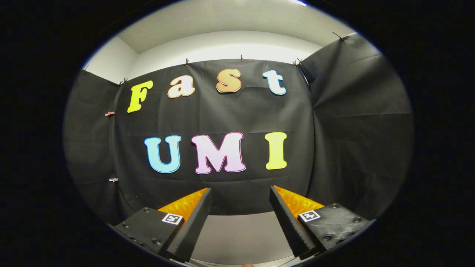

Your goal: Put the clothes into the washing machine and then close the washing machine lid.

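Jaws spread wide, two fingers, nothing between

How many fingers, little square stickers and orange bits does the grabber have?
Black ribbed fingers: 2, standing apart with nothing between them
Square black-and-white marker stickers: 2, one behind each finger
Orange backings: 2, one on the outer side of each finger
Total: 6

You face a black cloth wall pinned up with clips, folding round both sides. Above it, a white wall and ceiling. Below, a pale grey surface.
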Tool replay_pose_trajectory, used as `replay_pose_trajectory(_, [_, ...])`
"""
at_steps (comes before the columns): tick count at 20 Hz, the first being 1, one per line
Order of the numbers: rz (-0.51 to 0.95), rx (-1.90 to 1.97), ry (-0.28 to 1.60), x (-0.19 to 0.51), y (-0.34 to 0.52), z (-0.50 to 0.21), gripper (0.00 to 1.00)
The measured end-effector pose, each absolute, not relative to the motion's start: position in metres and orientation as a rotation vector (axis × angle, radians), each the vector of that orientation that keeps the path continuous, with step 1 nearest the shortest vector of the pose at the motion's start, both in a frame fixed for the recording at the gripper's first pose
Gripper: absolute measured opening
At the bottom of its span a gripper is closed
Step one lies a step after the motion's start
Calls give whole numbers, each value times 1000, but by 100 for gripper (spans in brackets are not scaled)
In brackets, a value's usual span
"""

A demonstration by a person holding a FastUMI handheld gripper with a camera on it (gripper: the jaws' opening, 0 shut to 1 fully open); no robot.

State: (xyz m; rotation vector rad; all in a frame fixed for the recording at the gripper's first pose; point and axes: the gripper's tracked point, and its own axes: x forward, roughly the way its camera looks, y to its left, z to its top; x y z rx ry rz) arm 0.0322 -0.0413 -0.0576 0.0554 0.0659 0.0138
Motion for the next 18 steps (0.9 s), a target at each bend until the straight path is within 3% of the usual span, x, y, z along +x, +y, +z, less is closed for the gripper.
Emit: replay_pose_trajectory(18, [53, 16, 90, 36, -11, -70, 98])
